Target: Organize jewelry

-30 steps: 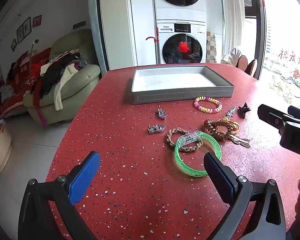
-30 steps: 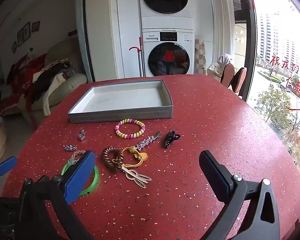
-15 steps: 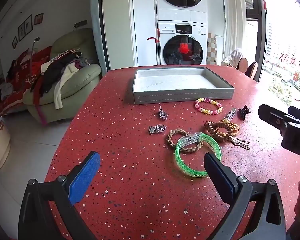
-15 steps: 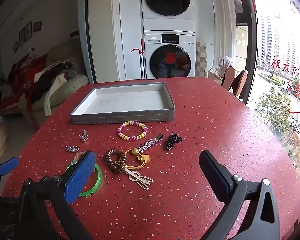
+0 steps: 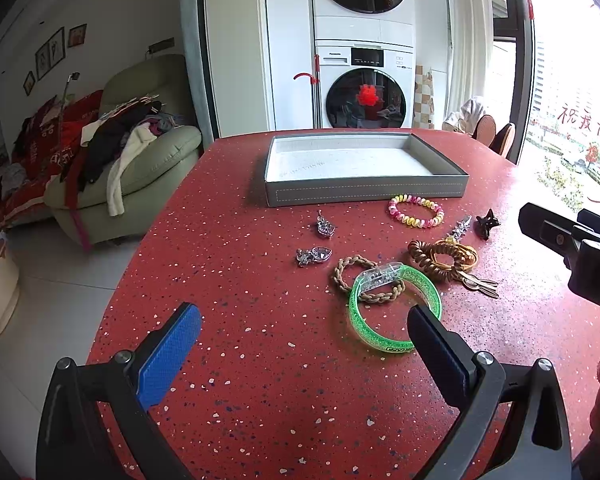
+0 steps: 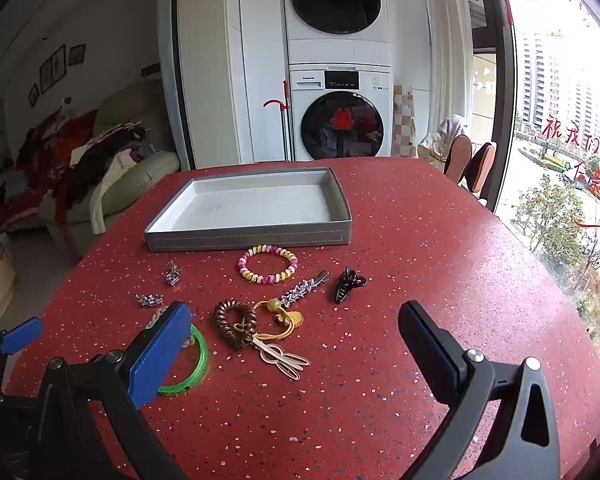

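Note:
A grey tray (image 5: 364, 194) (image 6: 244, 236) with a white bare floor stands at the back of the red table. In front of it lie a pink-yellow bead bracelet (image 5: 416, 211) (image 6: 267, 269), a green bangle (image 5: 394, 306) (image 6: 198, 364), a braided bracelet (image 5: 342, 276), a brown coil hair tie (image 5: 424, 258) (image 6: 234, 322), a black claw clip (image 5: 487, 223) (image 6: 346, 284), a star hairpin (image 6: 304, 288) and two silver charms (image 5: 324, 226) (image 5: 314, 256). My left gripper (image 5: 304, 340) is open and empty, near the bangle. My right gripper (image 6: 296, 340) is open and empty, above the hair ties.
The red speckled table (image 5: 260, 360) drops off on the left towards a green sofa (image 5: 140, 164) piled with clothes. A stacked washer and dryer (image 5: 362, 96) stand behind. Two chairs (image 6: 472, 160) and a window are at the right.
Both grippers have tilted down slightly and edged forward, so the tray and jewelry sit lower and larger in view. Nothing on the table has moved.

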### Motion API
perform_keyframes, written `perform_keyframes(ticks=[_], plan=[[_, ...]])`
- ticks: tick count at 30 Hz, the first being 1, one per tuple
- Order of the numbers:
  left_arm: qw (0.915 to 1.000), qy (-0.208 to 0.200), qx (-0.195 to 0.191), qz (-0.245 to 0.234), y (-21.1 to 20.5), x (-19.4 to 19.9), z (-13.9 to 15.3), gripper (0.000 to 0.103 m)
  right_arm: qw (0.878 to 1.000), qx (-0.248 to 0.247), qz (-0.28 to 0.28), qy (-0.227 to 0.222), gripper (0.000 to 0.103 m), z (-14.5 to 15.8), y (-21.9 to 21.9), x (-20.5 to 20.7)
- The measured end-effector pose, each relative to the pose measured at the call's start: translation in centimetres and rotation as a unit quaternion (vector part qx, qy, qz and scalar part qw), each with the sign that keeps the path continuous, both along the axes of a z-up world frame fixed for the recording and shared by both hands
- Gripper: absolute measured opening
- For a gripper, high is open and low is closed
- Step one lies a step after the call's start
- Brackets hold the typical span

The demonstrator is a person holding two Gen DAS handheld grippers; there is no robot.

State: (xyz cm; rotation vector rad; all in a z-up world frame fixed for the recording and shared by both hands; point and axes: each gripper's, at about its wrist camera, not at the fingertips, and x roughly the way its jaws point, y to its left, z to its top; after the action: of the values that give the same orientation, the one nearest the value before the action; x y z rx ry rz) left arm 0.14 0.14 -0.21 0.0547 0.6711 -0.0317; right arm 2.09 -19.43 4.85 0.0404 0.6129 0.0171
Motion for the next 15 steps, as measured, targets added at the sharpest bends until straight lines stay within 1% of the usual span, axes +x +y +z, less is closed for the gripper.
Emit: perform_keyframes(ticks=[15], plan=[[1.0,0.002,-0.002,0.002,0.14,-0.13,-0.25,0.103,1.0,0.002,0.003,-0.001,0.103,0.08,0.09,-0.21]])
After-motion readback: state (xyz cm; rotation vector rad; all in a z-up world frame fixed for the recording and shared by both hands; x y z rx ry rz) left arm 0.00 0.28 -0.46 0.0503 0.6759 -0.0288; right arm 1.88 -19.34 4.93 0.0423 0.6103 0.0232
